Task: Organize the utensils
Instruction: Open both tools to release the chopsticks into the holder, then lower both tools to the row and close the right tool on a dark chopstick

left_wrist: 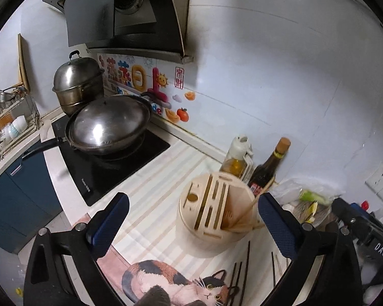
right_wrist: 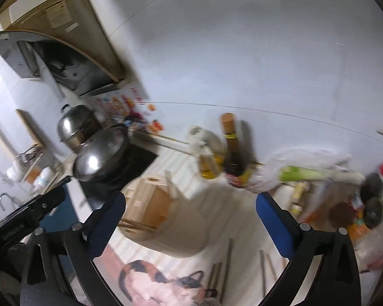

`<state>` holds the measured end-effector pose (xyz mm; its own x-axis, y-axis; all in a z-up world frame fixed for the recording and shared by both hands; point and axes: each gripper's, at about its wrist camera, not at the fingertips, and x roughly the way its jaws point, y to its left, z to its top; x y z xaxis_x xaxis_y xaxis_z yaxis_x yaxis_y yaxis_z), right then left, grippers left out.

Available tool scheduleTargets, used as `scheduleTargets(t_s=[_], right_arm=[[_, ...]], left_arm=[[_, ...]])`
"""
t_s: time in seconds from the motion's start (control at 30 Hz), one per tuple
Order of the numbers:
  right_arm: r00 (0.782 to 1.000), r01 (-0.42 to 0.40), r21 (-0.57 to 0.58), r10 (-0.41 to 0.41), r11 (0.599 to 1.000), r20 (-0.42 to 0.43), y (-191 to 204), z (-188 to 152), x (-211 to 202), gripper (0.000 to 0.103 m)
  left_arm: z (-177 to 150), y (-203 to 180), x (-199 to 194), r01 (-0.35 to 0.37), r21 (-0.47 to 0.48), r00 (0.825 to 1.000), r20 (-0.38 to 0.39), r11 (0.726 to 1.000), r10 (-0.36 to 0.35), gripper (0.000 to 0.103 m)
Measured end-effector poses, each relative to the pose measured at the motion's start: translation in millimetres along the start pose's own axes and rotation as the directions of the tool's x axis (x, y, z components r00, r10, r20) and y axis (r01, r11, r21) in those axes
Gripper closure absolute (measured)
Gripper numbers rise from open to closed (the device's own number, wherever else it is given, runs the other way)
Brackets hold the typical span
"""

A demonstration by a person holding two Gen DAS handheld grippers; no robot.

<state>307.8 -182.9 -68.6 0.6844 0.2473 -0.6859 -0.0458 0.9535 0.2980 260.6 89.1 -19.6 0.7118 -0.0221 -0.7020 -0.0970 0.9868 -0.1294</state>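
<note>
Stove things sit far to the left in both views: a lidded wok [left_wrist: 109,127] and a steamer pot [left_wrist: 78,84], well apart from the work. Nearer the middle of the table [left_wrist: 153,183] stands the round wooden utensil holder [left_wrist: 212,216], slotted on top, with several pale chopsticks [left_wrist: 245,219] already leaning in its open compartment, tips angled up to the right. Just beyond it stand an oil bottle [left_wrist: 238,158] and a dark sauce bottle [left_wrist: 268,168]. The left tool [left_wrist: 192,224] frames the holder, jaws spread wide with nothing between them. Loose dark chopsticks [left_wrist: 242,272] lie flat on the table in front of the holder, on the near side and slightly right, beside a cat-print mat [left_wrist: 176,283]; their long axes run roughly along the tool's line of sight, pointing toward the holder. The right tool [right_wrist: 190,224] is likewise wide open and empty, though its view is blurred; the loose sticks [right_wrist: 226,265] there lie low between its fingers, nearer the right one. Judging from this, either tool could drop to them, and the jaws would want to close across the sticks, not along them.
</note>
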Motion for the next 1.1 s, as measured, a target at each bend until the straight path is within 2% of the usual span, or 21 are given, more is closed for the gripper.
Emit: scheduleTargets(t_s=[0.17,0.33,0.47,0.57,0.63,0.67,0.7,0.73,0.8,0.87,0.9,0.93,1.0,1.07,1.1], right_arm=[[0.994,0.104,0.026,-0.103,0.994,-0.038,-36,-29,0,0.000],[0.975,0.179,0.039,-0.172,0.983,-0.140,-74,-67,14,0.000],[0.949,0.220,0.029,-0.207,0.975,-0.237,-98,-96,28,0.000],[0.925,0.230,0.034,-0.208,0.973,-0.317,-111,-116,44,0.002],[0.906,0.233,0.034,-0.204,0.972,-0.371,-120,-129,55,0.020],[0.894,0.233,0.036,-0.199,0.972,-0.401,-125,-136,61,0.037],[0.886,0.228,0.040,-0.190,0.973,-0.423,-129,-143,65,0.046],[0.875,0.222,0.053,-0.174,0.974,-0.452,-134,-151,71,0.048],[0.858,0.218,0.062,-0.160,0.974,-0.488,-141,-165,80,0.051],[0.846,0.205,0.065,-0.143,0.977,-0.514,-142,-173,86,0.061],[0.837,0.201,0.070,-0.134,0.977,-0.531,-144,-179,90,0.063],[0.833,0.198,0.071,-0.130,0.978,-0.538,-143,-182,91,0.063],[0.824,0.190,0.076,-0.117,0.979,-0.554,-144,-187,98,0.072],[0.819,0.184,0.081,-0.107,0.980,-0.564,-144,-190,102,0.074],[0.816,0.183,0.079,-0.106,0.980,-0.569,-144,-191,106,0.075]], left_arm=[[-33,-12,12,-0.017,0.058,0.999,-0.046,0.998,0.020,0.000],[-72,-24,37,-0.023,0.112,0.989,-0.145,0.993,0.039,0.000],[-106,-38,63,-0.029,0.163,0.970,-0.235,0.986,0.067,0.000],[-133,-49,86,-0.024,0.198,0.947,-0.309,0.980,0.086,0.000],[-151,-55,101,-0.010,0.218,0.929,-0.359,0.976,0.090,0.000],[-161,-58,111,0.000,0.225,0.917,-0.388,0.974,0.090,0.000],[-170,-60,118,0.012,0.226,0.906,-0.416,0.974,0.085,0.001],[-178,-62,125,0.028,0.226,0.892,-0.445,0.974,0.078,0.001],[-194,-64,139,0.066,0.218,0.862,-0.504,0.974,0.054,0.008],[-207,-67,150,0.089,0.216,0.836,-0.547,0.972,0.045,0.023],[-214,-68,156,0.096,0.219,0.822,-0.567,0.971,0.046,0.027],[-220,-70,161,0.104,0.221,0.814,-0.579,0.970,0.045,0.031],[-228,-75,169,0.111,0.232,0.803,-0.594,0.966,0.051,0.038],[-235,-80,177,0.123,0.241,0.792,-0.609,0.963,0.052,0.055],[-237,-82,180,0.126,0.244,0.788,-0.613,0.961,0.052,0.057]])
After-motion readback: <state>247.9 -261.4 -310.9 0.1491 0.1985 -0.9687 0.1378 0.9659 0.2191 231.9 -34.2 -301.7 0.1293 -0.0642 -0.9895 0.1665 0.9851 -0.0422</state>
